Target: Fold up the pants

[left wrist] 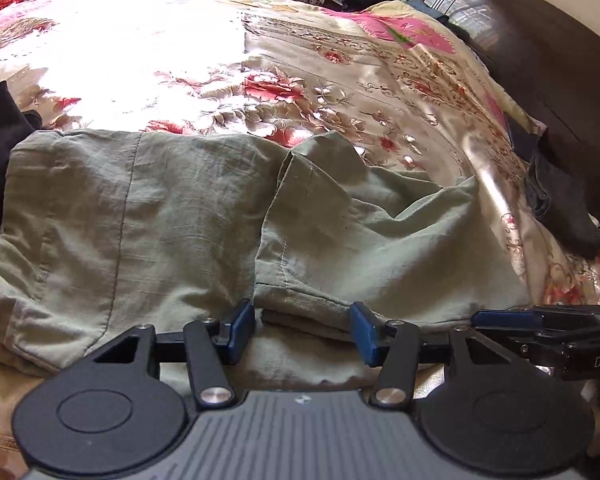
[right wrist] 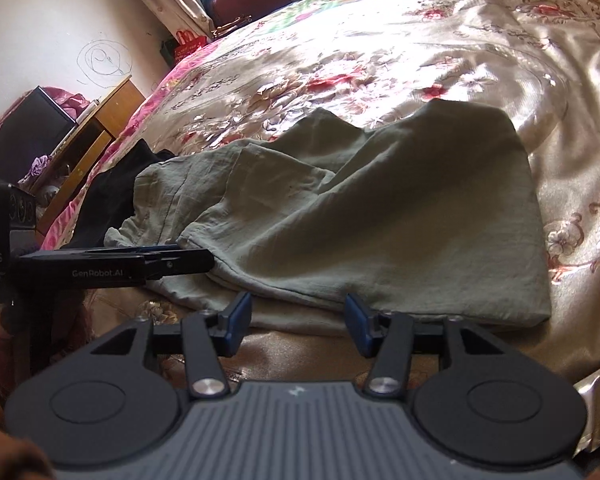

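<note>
We found the green pants lying partly folded on the floral bedspread, their long side running left to right across both views, directly ahead of us. Our left gripper stood with its jaws apart at the near edge, a folded hem lying between the pads but not pinched. Our right gripper was likewise apart, just short of the same near edge, further right. We judged both equally near, so the coming fold would run from the near edge toward the far one.
</note>
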`<action>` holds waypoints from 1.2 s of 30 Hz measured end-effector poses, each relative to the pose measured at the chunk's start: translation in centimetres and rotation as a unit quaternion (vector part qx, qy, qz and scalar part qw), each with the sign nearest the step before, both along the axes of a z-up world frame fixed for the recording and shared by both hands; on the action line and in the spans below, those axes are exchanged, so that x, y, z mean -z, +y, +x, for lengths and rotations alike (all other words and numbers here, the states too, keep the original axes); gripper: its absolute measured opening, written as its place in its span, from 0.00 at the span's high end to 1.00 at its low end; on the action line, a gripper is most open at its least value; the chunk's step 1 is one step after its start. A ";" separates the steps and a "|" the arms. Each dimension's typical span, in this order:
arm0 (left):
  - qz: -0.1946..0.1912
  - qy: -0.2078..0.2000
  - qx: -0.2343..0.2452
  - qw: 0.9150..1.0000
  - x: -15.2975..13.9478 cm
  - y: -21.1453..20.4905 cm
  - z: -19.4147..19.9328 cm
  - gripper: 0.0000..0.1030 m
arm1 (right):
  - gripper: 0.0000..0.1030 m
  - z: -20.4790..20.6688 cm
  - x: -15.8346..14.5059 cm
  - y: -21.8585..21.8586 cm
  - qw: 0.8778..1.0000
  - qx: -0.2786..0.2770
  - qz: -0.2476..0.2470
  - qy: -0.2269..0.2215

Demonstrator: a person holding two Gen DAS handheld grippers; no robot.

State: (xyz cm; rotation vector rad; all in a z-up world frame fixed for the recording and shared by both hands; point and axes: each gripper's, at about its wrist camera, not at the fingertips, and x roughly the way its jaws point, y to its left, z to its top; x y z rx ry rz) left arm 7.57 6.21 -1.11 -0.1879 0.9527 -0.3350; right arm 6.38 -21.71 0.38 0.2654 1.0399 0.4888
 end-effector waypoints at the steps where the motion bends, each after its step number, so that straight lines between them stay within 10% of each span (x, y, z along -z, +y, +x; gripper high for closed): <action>1: 0.005 -0.001 0.001 1.000 -0.1 0.0 -0.1 0.37 | 0.48 0.0 0.0 0.1 1.000 -0.001 0.005 -0.001; 11: 0.033 0.007 0.002 0.999 0.3 -1.5 0.7 0.51 | 0.48 -0.6 -1.3 3.8 0.993 -0.068 -0.056 -0.081; 15: 0.003 0.008 -0.015 1.000 0.0 -0.3 0.9 0.66 | 0.48 -1.3 -1.3 7.2 0.975 -0.144 -0.099 -0.136; 25: -0.026 -0.007 0.001 1.000 -1.5 0.3 0.9 0.67 | 0.55 -1.3 2.3 14.1 0.918 -0.238 -0.209 -0.238; 28: -0.029 -0.004 0.013 1.000 -1.8 0.8 0.4 0.60 | 0.91 -0.3 2.2 13.4 0.933 -0.208 -0.201 -0.214; 36: -0.113 0.004 0.043 0.993 -2.5 1.2 0.1 0.29 | 0.96 1.3 -1.7 7.9 0.977 -0.109 -0.082 -0.164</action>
